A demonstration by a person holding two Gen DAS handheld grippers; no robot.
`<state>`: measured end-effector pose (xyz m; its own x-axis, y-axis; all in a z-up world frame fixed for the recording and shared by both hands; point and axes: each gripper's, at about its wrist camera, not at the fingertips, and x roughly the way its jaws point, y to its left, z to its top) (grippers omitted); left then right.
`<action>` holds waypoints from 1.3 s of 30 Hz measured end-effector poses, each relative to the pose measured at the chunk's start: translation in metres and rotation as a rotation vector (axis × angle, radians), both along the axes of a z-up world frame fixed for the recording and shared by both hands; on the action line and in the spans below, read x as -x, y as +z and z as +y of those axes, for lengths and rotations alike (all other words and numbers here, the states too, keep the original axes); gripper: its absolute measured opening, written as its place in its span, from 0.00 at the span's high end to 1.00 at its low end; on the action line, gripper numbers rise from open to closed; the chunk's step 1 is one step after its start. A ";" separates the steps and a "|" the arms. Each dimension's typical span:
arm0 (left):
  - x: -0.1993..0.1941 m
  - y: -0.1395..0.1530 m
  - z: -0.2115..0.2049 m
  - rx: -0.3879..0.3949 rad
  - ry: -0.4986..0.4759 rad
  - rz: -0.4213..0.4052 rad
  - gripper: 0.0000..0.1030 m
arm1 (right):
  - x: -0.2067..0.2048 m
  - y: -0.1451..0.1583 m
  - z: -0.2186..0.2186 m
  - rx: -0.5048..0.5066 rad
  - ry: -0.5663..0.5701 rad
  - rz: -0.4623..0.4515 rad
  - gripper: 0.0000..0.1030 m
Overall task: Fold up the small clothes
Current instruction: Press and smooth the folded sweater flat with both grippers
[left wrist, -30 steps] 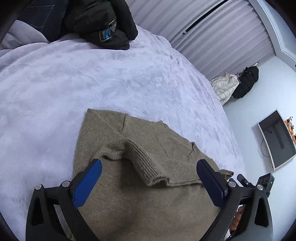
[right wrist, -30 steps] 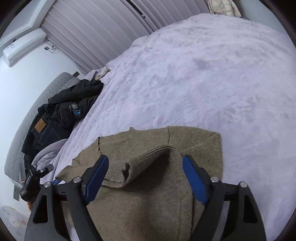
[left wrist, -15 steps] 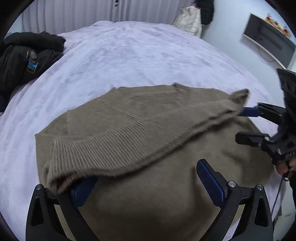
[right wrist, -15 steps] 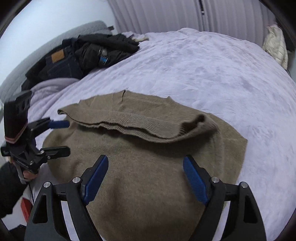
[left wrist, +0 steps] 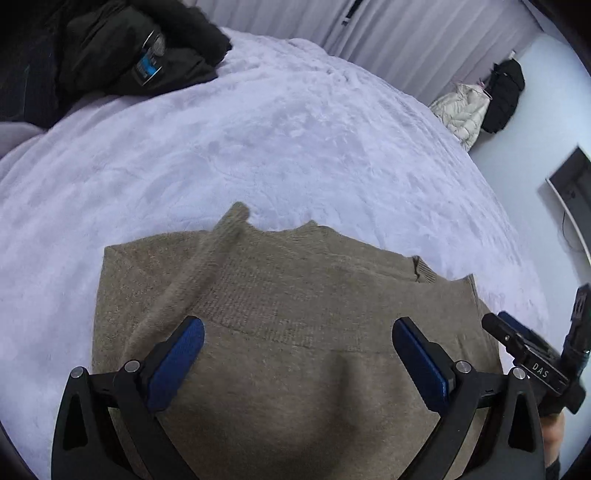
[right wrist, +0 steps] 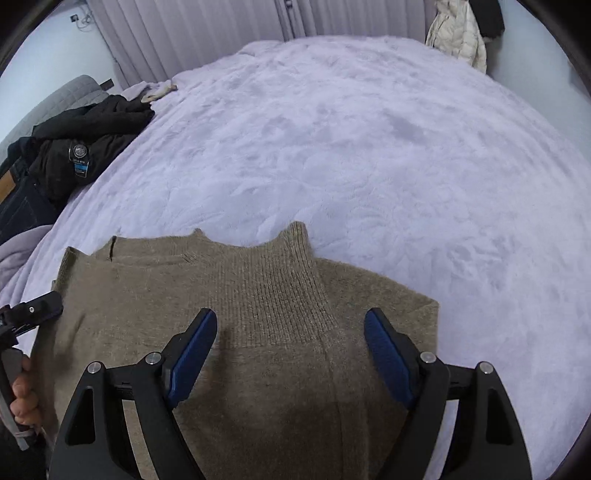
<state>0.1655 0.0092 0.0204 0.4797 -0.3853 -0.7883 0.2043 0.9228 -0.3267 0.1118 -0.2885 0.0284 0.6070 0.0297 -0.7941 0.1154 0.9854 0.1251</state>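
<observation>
Hovering over a half-folded sweater (left wrist: 295,369), I have the left gripper (left wrist: 295,354) and the right gripper (right wrist: 291,350) both spread wide, blue pads apart and pinching nothing. The olive knit lies on the near part of a lilac blanket (left wrist: 258,147), directly under both tools. As I judge it, one fold is done: the ribbed hem band (right wrist: 280,295) lies doubled over the body, its ribbed edge (left wrist: 207,273) reaching just past the far edge of the cloth, and the pile looks like a squat rectangle. What remains, I think, is a second fold to make it compact, plus some smoothing, since a soft bulge shows near the left gripper and one corner (right wrist: 424,306) sits a little proud. Whether sleeves are tucked beneath, I cannot tell. The sweater's long axis runs side to side across both views, its folded edge facing away from me toward the curtains (right wrist: 203,33). A heap of dark clothes (right wrist: 85,147) lies well apart at the blanket's left, untouched, so more pieces may be waiting. Neither gripper touches the knit, as far as I can see
</observation>
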 end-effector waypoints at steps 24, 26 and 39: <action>0.034 -0.011 -0.013 -0.294 0.087 -0.117 0.01 | 0.011 -0.011 0.055 0.182 -0.007 0.056 0.18; 0.058 -0.008 -0.013 -0.240 0.053 -0.133 0.01 | 0.038 -0.006 0.075 0.154 0.036 0.022 0.17; 0.087 -0.048 0.044 -0.217 0.090 -0.167 0.01 | 0.077 -0.034 0.045 0.136 -0.049 0.008 0.17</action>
